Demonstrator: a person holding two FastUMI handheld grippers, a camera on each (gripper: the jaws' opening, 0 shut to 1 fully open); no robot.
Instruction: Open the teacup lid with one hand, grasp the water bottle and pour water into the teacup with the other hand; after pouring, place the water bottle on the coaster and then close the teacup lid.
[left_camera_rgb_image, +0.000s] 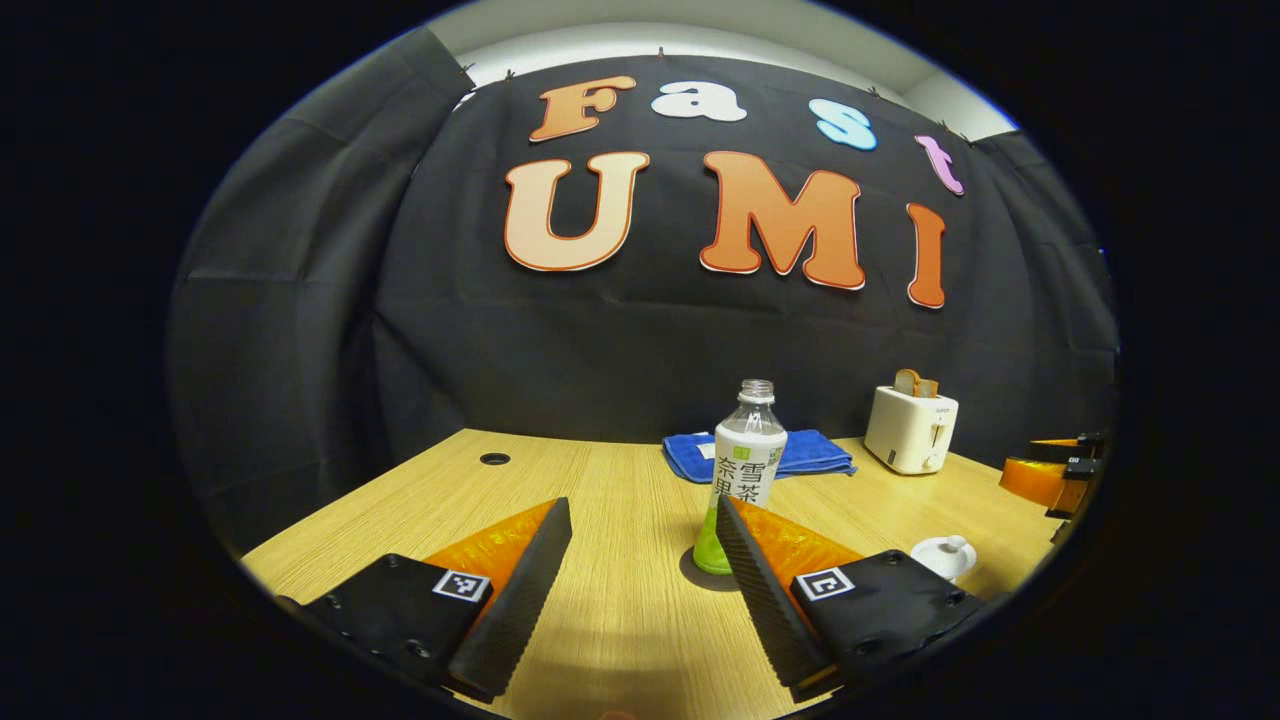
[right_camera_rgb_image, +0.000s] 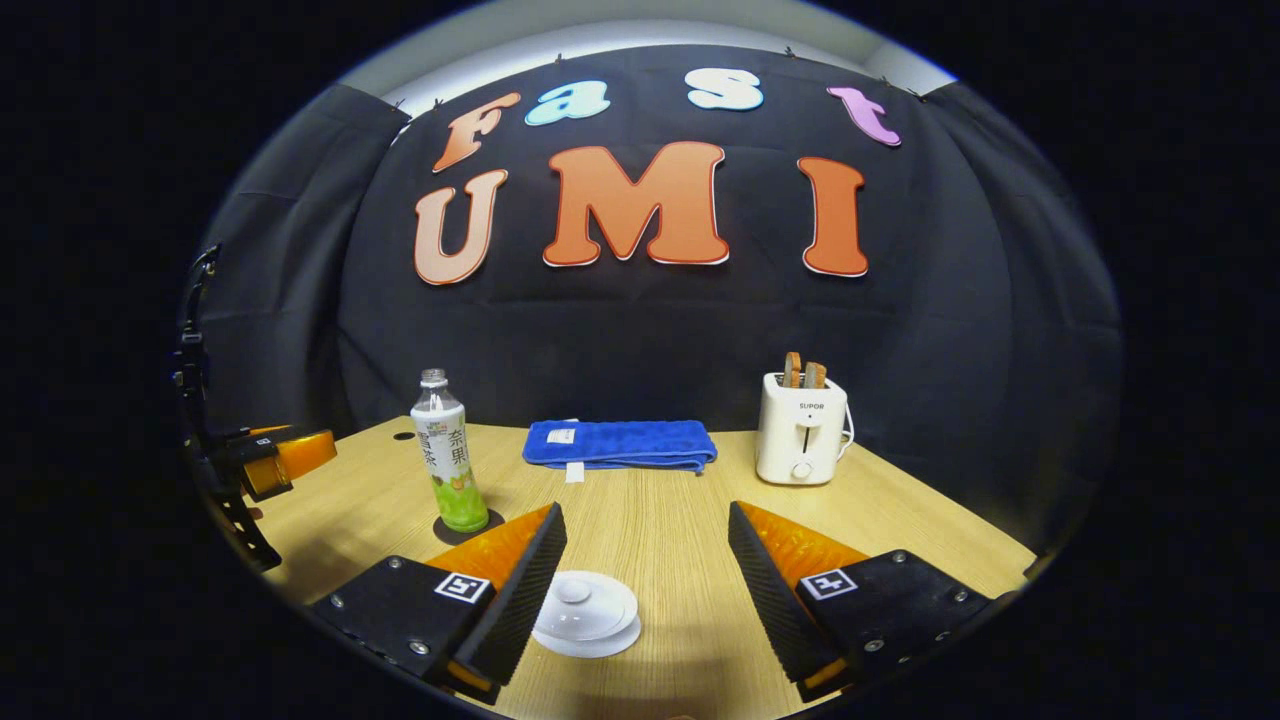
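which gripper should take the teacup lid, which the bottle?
Right for the lid: the lidded teacup sits just ahead of the open right hand-held gripper, nearer one finger. Left for the water bottle: it stands on its coaster just beyond the open left hand-held gripper.

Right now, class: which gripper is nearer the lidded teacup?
Right. The right gripper hangs open just behind the teacup, which sits close to its left finger. The left gripper is off to the teacup's left, facing the water bottle.
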